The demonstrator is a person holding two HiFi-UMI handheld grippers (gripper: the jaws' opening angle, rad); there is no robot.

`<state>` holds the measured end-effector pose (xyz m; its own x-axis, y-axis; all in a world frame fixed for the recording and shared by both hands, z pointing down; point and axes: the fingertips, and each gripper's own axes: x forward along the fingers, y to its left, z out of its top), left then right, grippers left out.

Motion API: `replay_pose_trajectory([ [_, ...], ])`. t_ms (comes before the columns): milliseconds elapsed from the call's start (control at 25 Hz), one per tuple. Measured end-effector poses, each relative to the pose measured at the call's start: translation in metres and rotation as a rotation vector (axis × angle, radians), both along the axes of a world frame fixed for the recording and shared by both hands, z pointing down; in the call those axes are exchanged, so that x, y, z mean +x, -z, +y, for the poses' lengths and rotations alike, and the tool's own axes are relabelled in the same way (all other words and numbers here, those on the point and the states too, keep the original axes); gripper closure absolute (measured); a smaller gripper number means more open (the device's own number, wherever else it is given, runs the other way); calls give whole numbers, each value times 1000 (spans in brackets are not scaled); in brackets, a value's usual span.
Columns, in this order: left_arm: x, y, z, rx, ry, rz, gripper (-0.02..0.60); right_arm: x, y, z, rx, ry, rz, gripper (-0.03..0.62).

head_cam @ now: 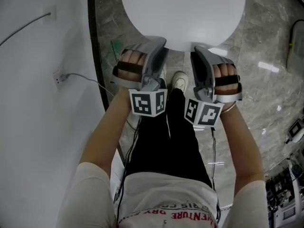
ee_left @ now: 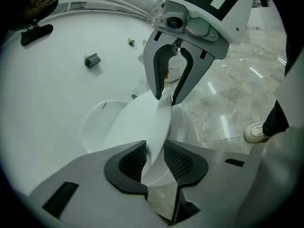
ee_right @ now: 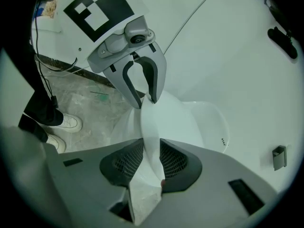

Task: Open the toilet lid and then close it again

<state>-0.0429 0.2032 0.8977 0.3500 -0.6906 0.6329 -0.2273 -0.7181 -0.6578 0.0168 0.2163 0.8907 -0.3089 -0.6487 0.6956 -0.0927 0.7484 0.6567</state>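
The white toilet lid (head_cam: 183,13) fills the top of the head view, and both grippers sit at its near edge. My left gripper (head_cam: 160,44) has that edge between its ribbed pads, shut on it (ee_left: 154,158). My right gripper (head_cam: 197,50) holds the same edge a little to the right, pads closed on it (ee_right: 151,163). In the left gripper view the lid (ee_left: 137,122) is tilted up off the bowl (ee_left: 95,122), with the right gripper (ee_left: 168,93) clamped further along the rim. The right gripper view shows the lid (ee_right: 166,118) and the left gripper (ee_right: 145,101) likewise.
A white wall (head_cam: 38,80) with a socket and cable (head_cam: 80,76) runs along the left. Grey marble floor (head_cam: 266,80) lies right of the toilet. The person's shoes (head_cam: 179,80) stand just before the bowl. Equipment (head_cam: 285,194) sits at the lower right.
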Motion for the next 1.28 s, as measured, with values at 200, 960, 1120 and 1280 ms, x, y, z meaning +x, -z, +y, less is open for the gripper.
replay_pose_trajectory([
  [200, -1, 41, -3, 57, 7, 17, 475, -2, 43, -4, 14, 1, -30, 513],
  [960, 5, 212, -75, 135, 88, 57, 518, 2, 208, -72, 43, 25, -98, 557],
  [1120, 5, 230, -90, 133, 88, 75, 522, 2, 227, -88, 46, 19, -87, 559],
  [1280, 4, 253, -109, 113, 81, 107, 523, 1, 250, -106, 39, -1, -69, 562],
])
